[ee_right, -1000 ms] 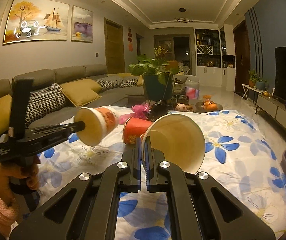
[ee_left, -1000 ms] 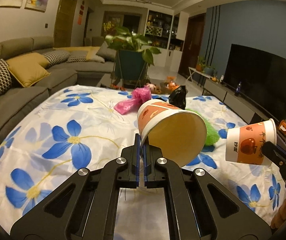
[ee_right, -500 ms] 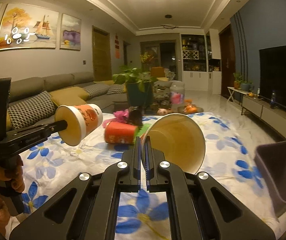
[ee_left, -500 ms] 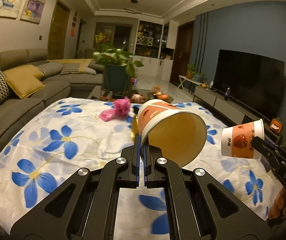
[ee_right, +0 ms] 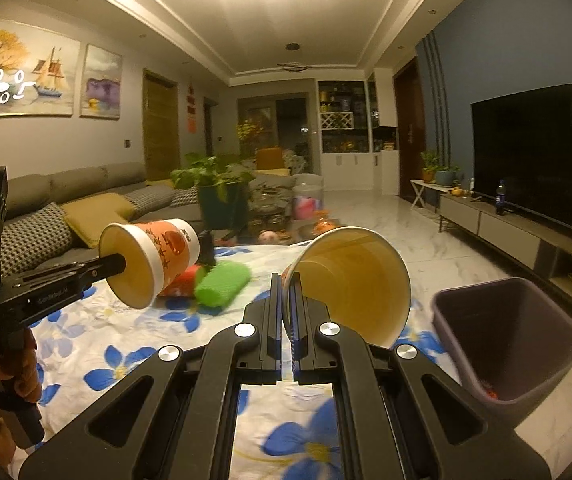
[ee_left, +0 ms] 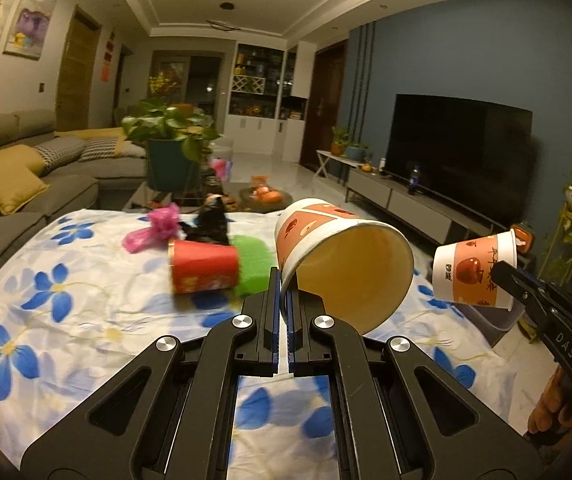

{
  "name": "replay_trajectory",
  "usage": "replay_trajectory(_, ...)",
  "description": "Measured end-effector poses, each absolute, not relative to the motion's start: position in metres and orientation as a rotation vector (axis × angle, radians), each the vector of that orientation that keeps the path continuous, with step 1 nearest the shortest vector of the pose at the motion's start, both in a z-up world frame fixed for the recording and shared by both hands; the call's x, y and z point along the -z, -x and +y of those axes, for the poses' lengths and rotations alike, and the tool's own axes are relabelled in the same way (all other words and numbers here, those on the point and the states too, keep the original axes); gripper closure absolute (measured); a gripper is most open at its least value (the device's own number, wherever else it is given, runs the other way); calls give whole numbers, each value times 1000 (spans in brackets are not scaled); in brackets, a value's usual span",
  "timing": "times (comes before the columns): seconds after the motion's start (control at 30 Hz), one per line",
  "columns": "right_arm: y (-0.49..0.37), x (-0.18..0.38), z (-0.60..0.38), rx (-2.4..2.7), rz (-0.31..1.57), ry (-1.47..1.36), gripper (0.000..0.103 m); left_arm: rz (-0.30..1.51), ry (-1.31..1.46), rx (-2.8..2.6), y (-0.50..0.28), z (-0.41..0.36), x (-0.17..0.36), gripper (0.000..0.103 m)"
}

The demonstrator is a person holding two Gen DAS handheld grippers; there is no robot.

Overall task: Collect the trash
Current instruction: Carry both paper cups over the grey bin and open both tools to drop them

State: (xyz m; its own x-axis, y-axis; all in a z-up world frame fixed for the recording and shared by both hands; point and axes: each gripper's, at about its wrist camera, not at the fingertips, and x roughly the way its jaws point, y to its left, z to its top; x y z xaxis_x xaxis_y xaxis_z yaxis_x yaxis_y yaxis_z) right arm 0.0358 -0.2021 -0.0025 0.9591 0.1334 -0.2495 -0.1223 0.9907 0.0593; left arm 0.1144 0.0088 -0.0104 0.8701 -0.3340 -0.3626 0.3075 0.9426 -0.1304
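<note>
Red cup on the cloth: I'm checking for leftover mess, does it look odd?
Yes. The red cup lies tipped on its side on the floral cloth, beside a green roll.

My two cups (ee_left: pixel 318 232) (ee_right: pixel 166 248): orange/white w/ apple print. Cloth (ee_left: pixel 66 320): white, blue flowers. Red cup (ee_left: pixel 204 266), green roll (ee_right: pixel 222 284), purple-grey bin (ee_right: pixel 514 328).

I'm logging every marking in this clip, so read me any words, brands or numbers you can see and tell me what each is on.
"DAS": on the right tool, seen from the left wrist.
"GenRobot.AI": on the left tool, small, my best reading.
Printed characters on the paper cup held by the right tool: too blurred to read.
Print on the red cup: blurred, unreadable.
</note>
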Motion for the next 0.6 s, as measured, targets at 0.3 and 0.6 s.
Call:
replay_trajectory(0.3, -33, 2, -245, -30, 240, -61, 99, 394, 44, 406, -119, -40, 11, 101)
replay_trajectory(0.6, -36, 4, -285, 68, 235, -86, 99, 398, 16, 472, -124, -90, 13, 101)
